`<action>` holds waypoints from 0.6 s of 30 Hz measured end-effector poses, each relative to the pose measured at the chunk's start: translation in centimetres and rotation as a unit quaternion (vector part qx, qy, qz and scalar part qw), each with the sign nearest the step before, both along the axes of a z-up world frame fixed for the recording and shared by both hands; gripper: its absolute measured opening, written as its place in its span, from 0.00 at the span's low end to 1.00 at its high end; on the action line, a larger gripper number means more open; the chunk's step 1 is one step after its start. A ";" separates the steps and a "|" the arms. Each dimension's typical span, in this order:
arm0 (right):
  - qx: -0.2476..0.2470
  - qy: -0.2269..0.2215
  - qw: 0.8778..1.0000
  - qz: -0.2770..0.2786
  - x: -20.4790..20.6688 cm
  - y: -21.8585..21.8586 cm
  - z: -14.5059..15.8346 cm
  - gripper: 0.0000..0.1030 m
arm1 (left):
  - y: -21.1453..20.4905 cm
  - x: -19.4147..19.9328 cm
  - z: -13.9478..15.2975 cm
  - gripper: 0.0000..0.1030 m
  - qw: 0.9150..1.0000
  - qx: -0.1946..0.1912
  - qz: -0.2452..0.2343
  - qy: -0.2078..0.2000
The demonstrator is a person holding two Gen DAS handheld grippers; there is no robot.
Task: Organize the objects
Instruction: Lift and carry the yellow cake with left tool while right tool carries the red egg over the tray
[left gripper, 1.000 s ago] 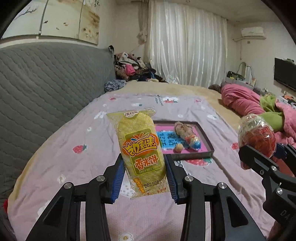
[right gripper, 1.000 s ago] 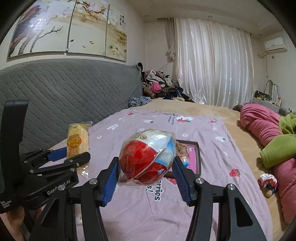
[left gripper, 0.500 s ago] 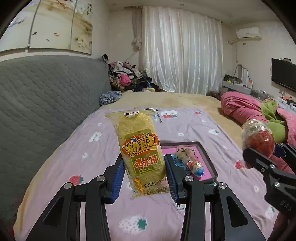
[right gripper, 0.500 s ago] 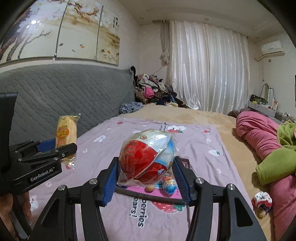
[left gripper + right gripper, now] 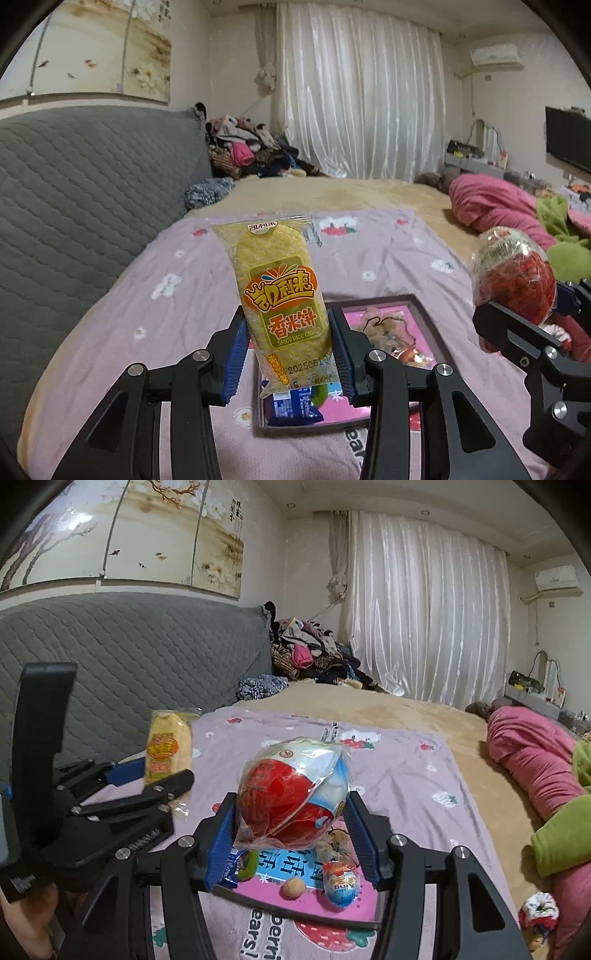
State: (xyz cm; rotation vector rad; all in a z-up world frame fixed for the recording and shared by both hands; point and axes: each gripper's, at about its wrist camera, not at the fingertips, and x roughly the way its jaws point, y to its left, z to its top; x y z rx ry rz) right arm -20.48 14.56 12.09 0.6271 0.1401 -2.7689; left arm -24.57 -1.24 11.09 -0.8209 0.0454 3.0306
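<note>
My left gripper (image 5: 287, 332) is shut on the lower part of a yellow rice cracker packet (image 5: 280, 280), which stands upright. My right gripper (image 5: 291, 812) is shut on a red and white ball in clear wrap (image 5: 291, 797). Both hang over a dark-framed tray (image 5: 424, 306) with a pink floor lying on the lilac bedspread. The tray holds a blue packet (image 5: 295, 406), a small foil egg (image 5: 341, 882), a round nut (image 5: 293, 888) and a pale wrapped snack (image 5: 388, 325). The right wrist view shows the left gripper (image 5: 147, 779) and its packet (image 5: 168, 746) at left.
A grey quilted headboard (image 5: 74, 206) runs along the left. Piled clothes (image 5: 310, 653) lie at the bed's far corner. Pink (image 5: 535, 753) and green (image 5: 561, 834) blankets fill the right side, with a small red and white thing (image 5: 539, 910) beside them. A hand (image 5: 22, 923) holds the left gripper.
Both grippers have moved forward over the bed, so the tray now lies right under them instead of ahead. Each keeps the same hold on its item.
</note>
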 end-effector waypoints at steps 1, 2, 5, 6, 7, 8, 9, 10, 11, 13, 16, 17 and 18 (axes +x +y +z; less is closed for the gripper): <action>-0.001 -0.004 1.000 0.000 -0.7 -0.1 -0.5 0.55 | 0.1 -0.6 -0.5 0.42 1.000 -0.001 -0.001 -0.004; -0.003 -0.008 1.000 0.000 -1.3 -0.1 -1.0 0.55 | 0.2 -1.2 -1.1 0.42 1.000 -0.002 -0.004 -0.008; -0.001 -0.025 1.000 0.002 -3.1 -0.4 -3.0 0.55 | 0.2 -2.9 -3.3 0.42 1.000 0.000 -0.003 -0.021; 0.002 -0.032 0.999 0.003 -3.8 -0.5 -3.8 0.55 | 0.0 -3.5 -4.3 0.42 1.000 0.001 0.001 -0.027; 0.004 -0.038 0.999 0.002 -4.4 -0.6 -4.6 0.55 | -0.1 -3.9 -5.0 0.42 1.000 0.005 -0.001 -0.031; 0.004 -0.044 0.999 0.001 -4.9 -0.6 -5.3 0.55 | -0.4 -4.6 -5.9 0.42 0.999 0.011 -0.001 -0.036; 0.004 -0.051 0.999 0.001 -5.5 -0.7 -6.1 0.56 | -0.5 -5.1 -6.8 0.42 0.999 0.014 -0.002 -0.042; 0.002 -0.056 0.998 0.000 -6.0 -0.7 -6.9 0.56 | -0.7 -5.8 -7.4 0.42 0.999 0.018 -0.002 -0.049; 0.002 -0.060 0.998 -0.004 -6.4 -0.7 -7.7 0.56 | -0.9 -6.4 -8.1 0.42 0.998 0.023 0.001 -0.057; 0.004 -0.068 0.998 -0.010 -7.3 -0.6 -9.4 0.56 | -1.1 -7.7 -9.2 0.42 0.997 0.032 -0.001 -0.064; 0.003 -0.089 0.996 -0.013 -8.6 -0.6 -11.7 0.55 | -0.9 -9.4 -10.3 0.42 0.997 0.029 -0.003 -0.068; 0.003 -0.095 0.995 -0.011 -9.1 -0.7 -12.2 0.55 | -0.8 -9.7 -10.6 0.42 0.997 0.027 -0.005 -0.069; 0.007 -0.100 0.995 -0.010 -9.5 -0.8 -12.7 0.56 | -0.8 -10.2 -10.9 0.42 0.997 0.028 -0.004 -0.071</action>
